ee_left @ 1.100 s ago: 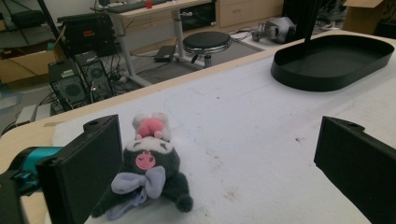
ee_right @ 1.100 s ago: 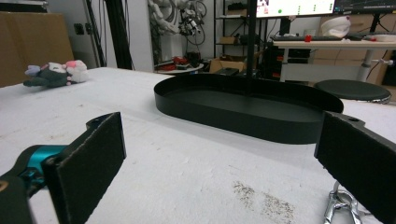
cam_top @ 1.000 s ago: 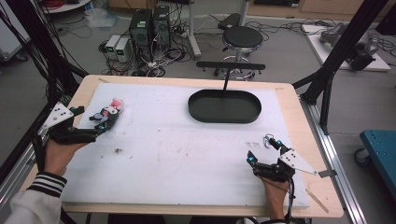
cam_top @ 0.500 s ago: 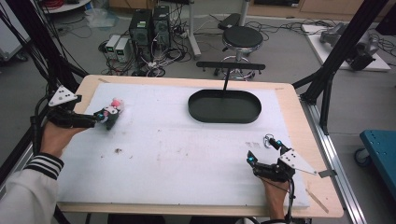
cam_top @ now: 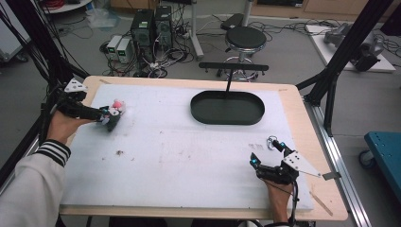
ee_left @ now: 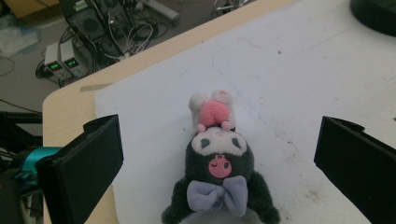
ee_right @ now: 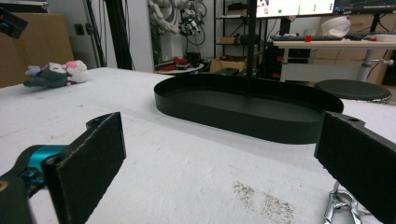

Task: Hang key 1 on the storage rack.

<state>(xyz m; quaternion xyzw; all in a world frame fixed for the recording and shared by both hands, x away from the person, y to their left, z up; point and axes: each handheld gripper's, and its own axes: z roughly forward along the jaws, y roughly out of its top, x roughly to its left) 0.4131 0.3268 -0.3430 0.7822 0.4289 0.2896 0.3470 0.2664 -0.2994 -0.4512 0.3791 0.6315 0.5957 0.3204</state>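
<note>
A small dark plush toy (cam_top: pixel 115 109) with a pink and white head end and a lilac bow lies on the white mat (cam_top: pixel 179 156) at the far left. My left gripper (cam_top: pixel 105 116) is open right at it. In the left gripper view the plush toy (ee_left: pixel 217 163) lies on the mat between the wide-spread jaws of the left gripper (ee_left: pixel 219 135), touching neither. My right gripper (cam_top: pixel 265 152) rests open near the front right of the mat, nothing between its jaws. From the right gripper (ee_right: pixel 219 140) I see the plush toy (ee_right: pixel 53 74) far off at the left.
A black oval tray (cam_top: pixel 227 120) stands empty at the back middle of the mat, with a black T-shaped stand (cam_top: pixel 231 68) behind it. The tray's wall (ee_right: pixel 224 119) lies ahead of the right gripper. A small metal ring (ee_right: pixel 343 205) lies by its right jaw. Dirt specks (cam_top: pixel 118 152) dot the mat.
The left hand has shifted a little toward the table's far left and turned, its gripper staying at the plush toy. The plush toy and the right gripper have not moved.
</note>
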